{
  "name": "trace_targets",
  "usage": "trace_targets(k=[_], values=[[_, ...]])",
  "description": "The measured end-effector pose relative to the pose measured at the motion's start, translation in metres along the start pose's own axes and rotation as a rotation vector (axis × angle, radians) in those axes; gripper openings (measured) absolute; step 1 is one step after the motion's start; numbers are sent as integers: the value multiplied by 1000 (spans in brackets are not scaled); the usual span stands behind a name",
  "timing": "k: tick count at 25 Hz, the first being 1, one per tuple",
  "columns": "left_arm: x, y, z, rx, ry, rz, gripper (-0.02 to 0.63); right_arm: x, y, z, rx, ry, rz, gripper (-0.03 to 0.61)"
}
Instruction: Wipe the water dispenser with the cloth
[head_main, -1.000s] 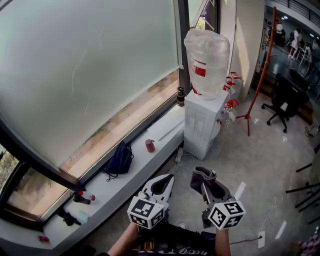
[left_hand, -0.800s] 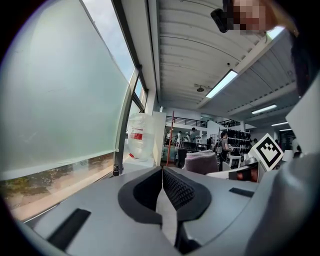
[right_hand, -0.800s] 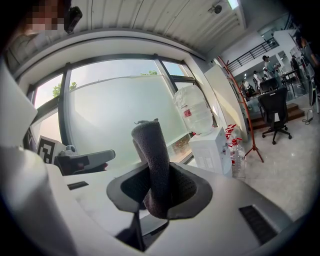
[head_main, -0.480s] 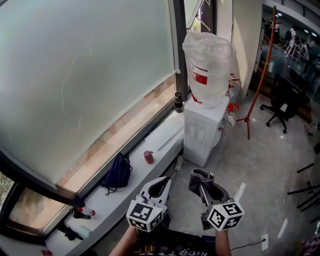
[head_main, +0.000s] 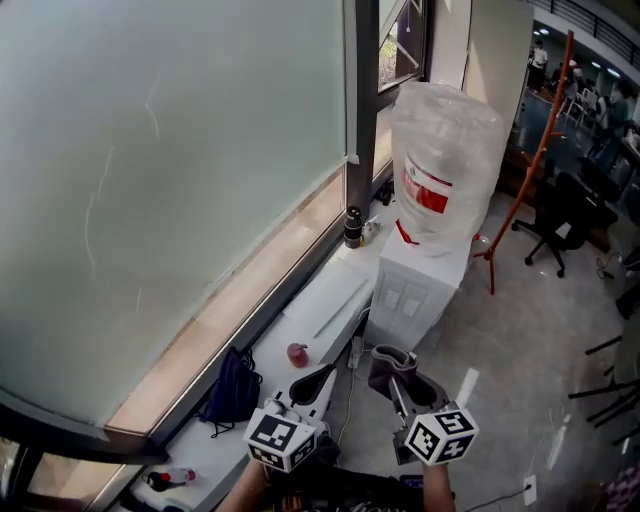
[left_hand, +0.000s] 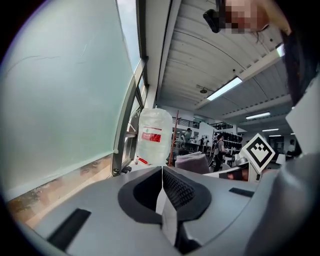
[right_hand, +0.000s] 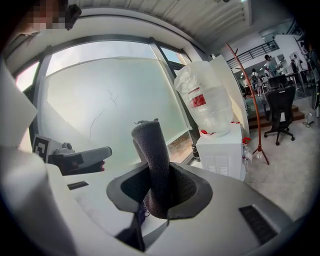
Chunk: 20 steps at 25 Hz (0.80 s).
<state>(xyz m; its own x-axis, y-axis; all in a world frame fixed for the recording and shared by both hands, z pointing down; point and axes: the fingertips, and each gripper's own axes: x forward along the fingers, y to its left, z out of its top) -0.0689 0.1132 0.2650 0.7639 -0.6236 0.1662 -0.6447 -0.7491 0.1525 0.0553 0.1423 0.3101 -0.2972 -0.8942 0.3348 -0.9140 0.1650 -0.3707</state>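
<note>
**Closing in on the dispenser, no wiping yet**

Over the last second the view has swung and moved in. The water dispenser (head_main: 415, 290) was up at top centre of the head view and now sits right of centre, looking bigger. Both grippers have dropped toward the bottom edge. Looks to me like the walk-up is nearly done, but there's still open floor between the grippers and the cabinet, so I'd say the actual wipe hasn't started.

The right gripper (head_main: 400, 385), at bottom centre-right, is pinching the cloth (head_main: 392, 362). In the right gripper view the cloth (right_hand: 152, 165) is a dark grey roll standing up out of the clamped jaws, with the dispenser (right_hand: 222, 152) off to the right of frame. The left gripper (head_main: 318, 377), at bottom centre-left, has its jaws pressed together with nothing between them.

The dispenser is a white cabinet at the end of the window ledge (head_main: 300, 330). A big clear bottle (head_main: 440, 160) with a red label sits on top, and it seems to be wrapped in plastic.
</note>
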Motion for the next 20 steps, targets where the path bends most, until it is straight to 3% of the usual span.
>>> trace_targets(k=[10,15,20], values=[[46,82,10,0,26,-127,20,87,-9,21,15,-1,-118,106],[71,84,5,-7,42,-186,20,99,-34,27,23,7,-182,106],[94,79,5,24,40,-209,20,128,-68,38,50,13,-184,106]])
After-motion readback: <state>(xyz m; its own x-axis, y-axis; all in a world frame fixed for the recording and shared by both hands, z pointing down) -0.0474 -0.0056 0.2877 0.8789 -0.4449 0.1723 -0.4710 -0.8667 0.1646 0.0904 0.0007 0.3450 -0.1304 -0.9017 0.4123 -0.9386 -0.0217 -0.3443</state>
